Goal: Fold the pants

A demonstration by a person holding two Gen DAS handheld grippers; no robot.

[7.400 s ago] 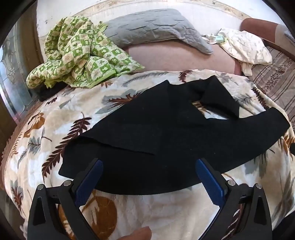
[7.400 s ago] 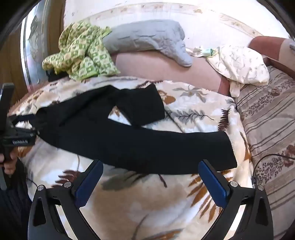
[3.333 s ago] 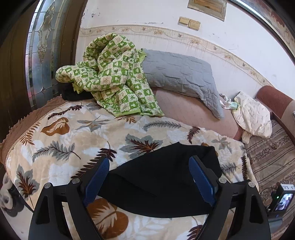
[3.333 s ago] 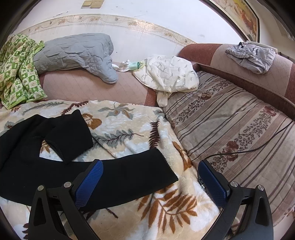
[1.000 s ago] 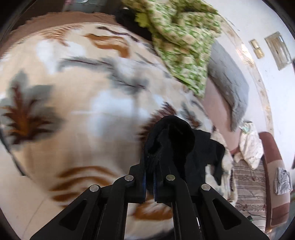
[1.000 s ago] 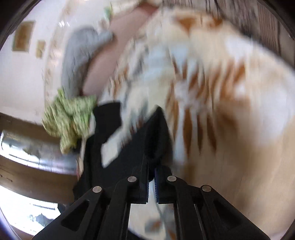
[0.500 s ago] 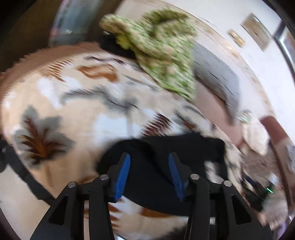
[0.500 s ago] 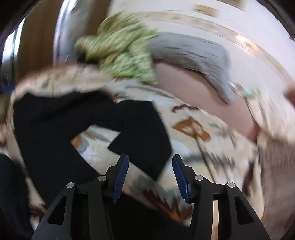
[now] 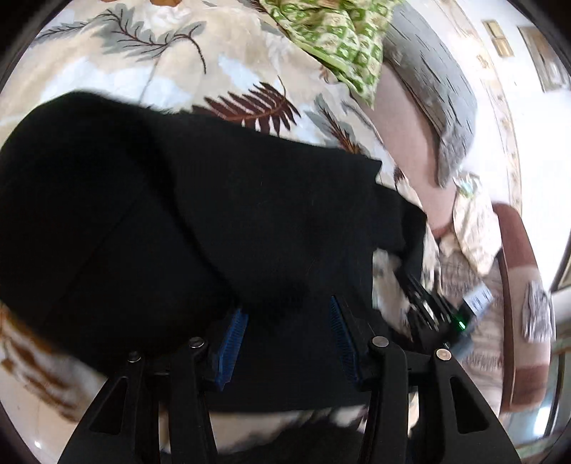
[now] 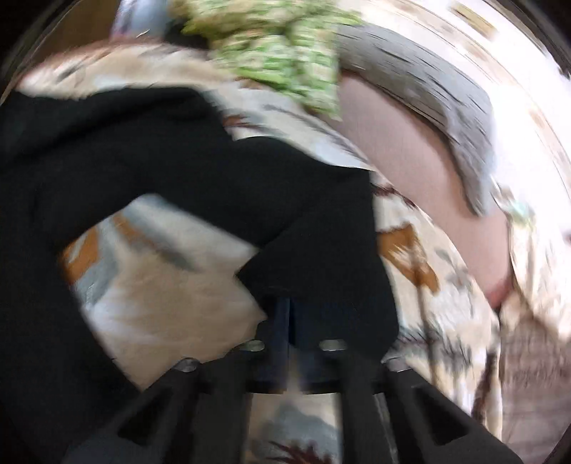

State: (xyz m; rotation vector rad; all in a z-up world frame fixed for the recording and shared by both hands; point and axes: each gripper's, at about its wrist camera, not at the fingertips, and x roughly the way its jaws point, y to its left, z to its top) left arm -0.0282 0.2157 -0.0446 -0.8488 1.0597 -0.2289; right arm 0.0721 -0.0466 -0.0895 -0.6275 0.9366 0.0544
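Observation:
The black pants [image 9: 214,214] lie spread on the leaf-print blanket [image 9: 178,53], one leg bent back towards the right. My left gripper [image 9: 287,339] hovers low over the wide part of the pants, its blue pads [image 9: 232,342] apart and black cloth showing between them. In the blurred right wrist view, my right gripper [image 10: 291,321] is shut on the end of the folded-back leg [image 10: 321,285]. The left wrist view shows the right gripper [image 9: 410,282] from outside, at that leg's far end.
A green checked quilt [image 9: 332,32] and a grey pillow [image 9: 435,89] lie at the far side of the bed. A white patterned cloth [image 9: 474,228] sits at the right, by a brown sofa back [image 9: 517,285].
A second ago both grippers were shut on the pants, then both stood open. Now the right one has shut on the leg end. The left, still open, has come closer over the pants.

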